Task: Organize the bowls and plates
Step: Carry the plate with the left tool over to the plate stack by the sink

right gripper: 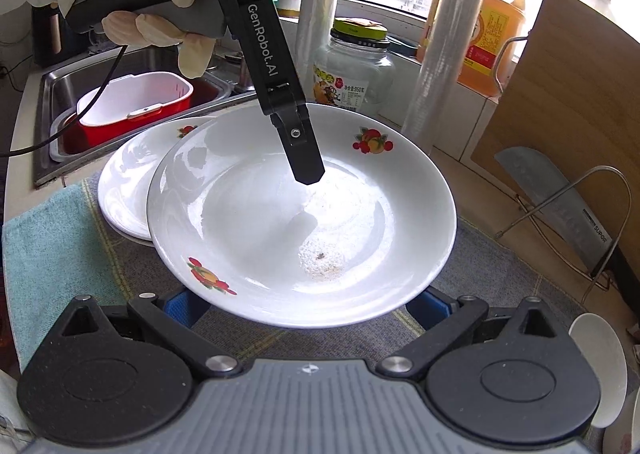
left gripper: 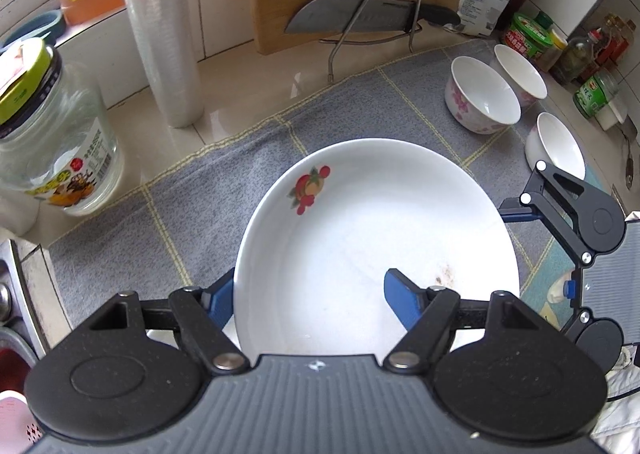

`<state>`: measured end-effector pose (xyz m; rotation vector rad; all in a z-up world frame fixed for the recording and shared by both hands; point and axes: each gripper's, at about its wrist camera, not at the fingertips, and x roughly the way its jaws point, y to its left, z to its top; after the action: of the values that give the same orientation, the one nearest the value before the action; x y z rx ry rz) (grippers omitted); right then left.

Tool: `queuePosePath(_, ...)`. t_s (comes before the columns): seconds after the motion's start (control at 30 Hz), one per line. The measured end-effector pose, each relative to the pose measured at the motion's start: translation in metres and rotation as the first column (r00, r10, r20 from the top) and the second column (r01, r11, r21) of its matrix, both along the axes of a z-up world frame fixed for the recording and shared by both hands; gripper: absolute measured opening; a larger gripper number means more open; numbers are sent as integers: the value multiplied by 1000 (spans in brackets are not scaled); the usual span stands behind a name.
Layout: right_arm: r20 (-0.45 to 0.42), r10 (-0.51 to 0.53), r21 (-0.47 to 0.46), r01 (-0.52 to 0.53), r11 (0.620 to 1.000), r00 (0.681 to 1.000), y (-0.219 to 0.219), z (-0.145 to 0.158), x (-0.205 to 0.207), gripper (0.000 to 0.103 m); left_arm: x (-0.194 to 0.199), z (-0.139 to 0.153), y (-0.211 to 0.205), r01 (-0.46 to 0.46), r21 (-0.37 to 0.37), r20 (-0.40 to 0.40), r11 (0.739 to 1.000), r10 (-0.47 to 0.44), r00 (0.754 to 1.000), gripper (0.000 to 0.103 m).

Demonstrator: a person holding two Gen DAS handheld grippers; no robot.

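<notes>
A white plate with fruit prints (left gripper: 376, 238) is held over the grey cloth. My left gripper (left gripper: 310, 300) grips its rim, one blue finger (left gripper: 402, 304) on the inside and the other under the rim. In the right wrist view the same plate (right gripper: 256, 222) overlaps a second white plate (right gripper: 124, 190) behind it, and the left gripper's finger (right gripper: 304, 154) reaches down into it. My right gripper (right gripper: 308, 306) is open, its blue fingers (right gripper: 182, 308) low under the plate's near edge. Three white bowls (left gripper: 482, 98) stand at the right.
A grey checked cloth (left gripper: 224, 190) covers the counter. A glass jar (left gripper: 52, 134), a roll of film (left gripper: 160, 26), an oil bottle, a cutting board and a cleaver on a wire rack (left gripper: 360, 14) line the back. A sink with a red tub (right gripper: 132, 106) lies left.
</notes>
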<state>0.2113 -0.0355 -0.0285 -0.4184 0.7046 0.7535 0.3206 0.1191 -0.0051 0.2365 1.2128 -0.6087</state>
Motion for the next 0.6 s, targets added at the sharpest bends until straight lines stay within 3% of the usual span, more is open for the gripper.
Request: queuePosePath(0.6, -10, 182, -7, -182, 983, 983, 47, 1, -3, 103, -33, -4, 64, -174, -12, -15, 985, 174, 985, 75)
